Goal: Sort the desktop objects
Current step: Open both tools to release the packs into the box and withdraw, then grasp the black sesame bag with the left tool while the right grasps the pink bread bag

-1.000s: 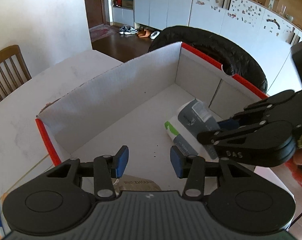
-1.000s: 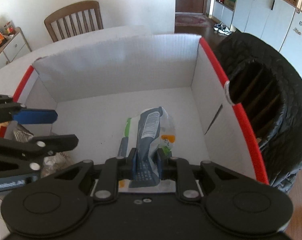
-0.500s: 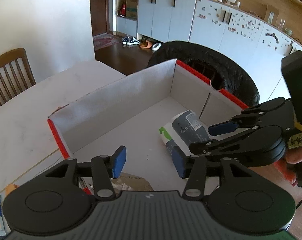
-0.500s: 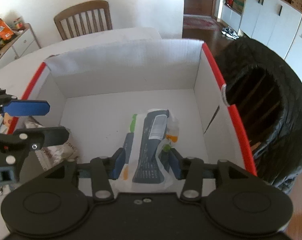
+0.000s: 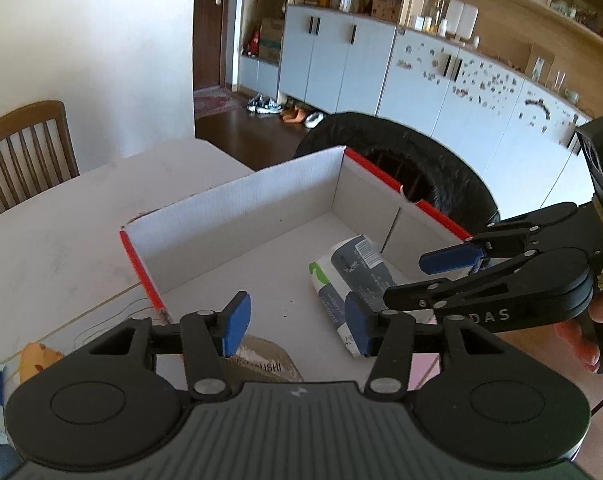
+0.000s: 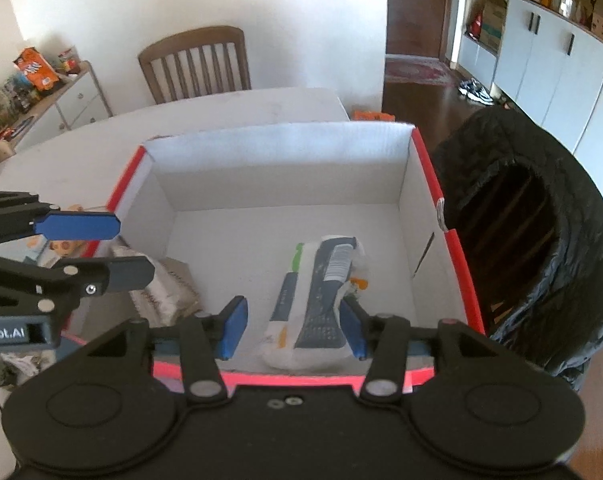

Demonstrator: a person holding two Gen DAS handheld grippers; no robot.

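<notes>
right claw [image 6: 292,334]: just opening, empty | left claw [image 5: 297,330]: likewise | wipes pack [image 6: 321,300] in box [image 6: 457,260]: soft, light; pinch mid-body

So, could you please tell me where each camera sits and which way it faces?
Left wrist: on the left gripper, looking down into the red-edged box; right gripper and a hand show.
Right wrist: on the right gripper, facing the box; left gripper shows.
Both share the blue-white packet and both grippers open.

wooden chair [image 6: 197,64] behind table [image 5: 61,232]; shoes [image 5: 265,104] by cabinets [image 5: 337,64].
</notes>
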